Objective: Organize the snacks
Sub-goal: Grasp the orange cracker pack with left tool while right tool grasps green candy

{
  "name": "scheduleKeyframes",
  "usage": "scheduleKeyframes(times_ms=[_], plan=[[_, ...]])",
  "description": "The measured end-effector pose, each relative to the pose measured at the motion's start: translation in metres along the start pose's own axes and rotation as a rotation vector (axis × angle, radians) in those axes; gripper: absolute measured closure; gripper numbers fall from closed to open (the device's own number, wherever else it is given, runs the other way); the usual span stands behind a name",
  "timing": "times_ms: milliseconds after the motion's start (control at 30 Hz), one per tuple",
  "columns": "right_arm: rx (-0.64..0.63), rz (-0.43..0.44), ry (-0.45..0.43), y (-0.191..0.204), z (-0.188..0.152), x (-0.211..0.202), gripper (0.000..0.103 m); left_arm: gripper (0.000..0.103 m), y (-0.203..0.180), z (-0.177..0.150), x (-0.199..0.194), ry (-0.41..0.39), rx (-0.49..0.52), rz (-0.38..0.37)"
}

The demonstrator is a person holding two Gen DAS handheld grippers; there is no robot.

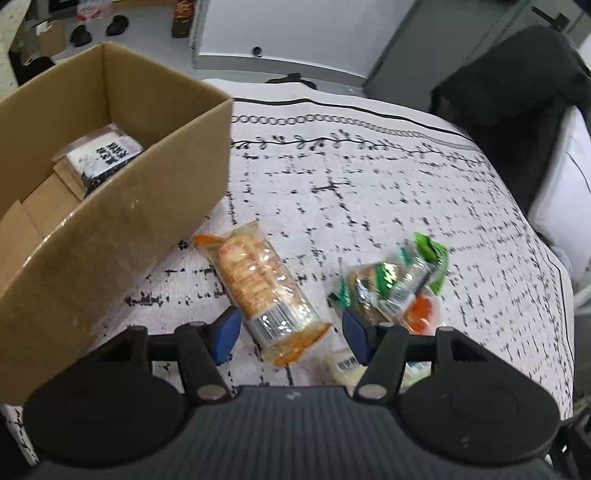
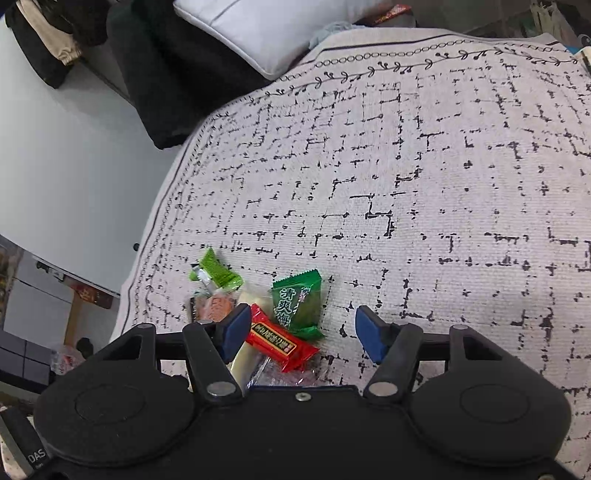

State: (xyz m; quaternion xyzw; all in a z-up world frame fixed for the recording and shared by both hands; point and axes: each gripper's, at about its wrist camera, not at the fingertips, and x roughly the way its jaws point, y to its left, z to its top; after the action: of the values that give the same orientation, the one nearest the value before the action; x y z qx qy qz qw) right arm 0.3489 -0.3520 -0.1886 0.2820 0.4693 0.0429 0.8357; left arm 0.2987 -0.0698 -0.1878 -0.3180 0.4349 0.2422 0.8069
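Observation:
A clear pack of round crackers [image 1: 262,284] with orange ends lies on the patterned tablecloth [image 1: 369,192], just right of an open cardboard box [image 1: 122,229]. A black-and-white packet [image 1: 103,158] rests inside the box. My left gripper [image 1: 291,334] hovers open over the near end of the cracker pack, its blue pads on either side without pressing it. A heap of small green and orange packets [image 1: 391,284] lies to the right. My right gripper [image 2: 303,334] is open over a red candy bar [image 2: 280,341], beside a green packet [image 2: 297,304] and a white stick [image 2: 245,356].
More small wrappers, green [image 2: 218,273] and orange [image 2: 214,308], lie near the cloth's left edge in the right wrist view. A dark garment [image 2: 177,74] and a white pillow [image 2: 277,29] sit beyond the table. A black draped chair [image 1: 517,110] stands at the far right.

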Motion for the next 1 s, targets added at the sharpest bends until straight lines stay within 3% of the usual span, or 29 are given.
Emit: scheduleKeyframes(times_ms=[433,533,600,633,1000], plan=[[-0.036,-0.050,0.011,0.015,-0.002,0.039,0.044,0.046,0.003,0.009,0.023,0.034,-0.041,0.047],[-0.042,-0.071,0.005,0.015,-0.004,0.045,0.053,0.058,0.004,0.010,0.023,0.032,-0.039,0.038],[-0.043,-0.063,-0.002,0.015,-0.004,0.045,0.071,0.063,0.006,0.011,0.021,0.026,-0.040,0.012],[-0.035,-0.050,0.003,0.015,-0.004,0.044,0.074,0.063,0.007,0.011,0.021,0.028,-0.032,0.001],[-0.061,-0.006,-0.074,0.024,-0.003,0.012,0.077,0.064,0.008,0.015,-0.008,0.013,0.016,-0.071]])
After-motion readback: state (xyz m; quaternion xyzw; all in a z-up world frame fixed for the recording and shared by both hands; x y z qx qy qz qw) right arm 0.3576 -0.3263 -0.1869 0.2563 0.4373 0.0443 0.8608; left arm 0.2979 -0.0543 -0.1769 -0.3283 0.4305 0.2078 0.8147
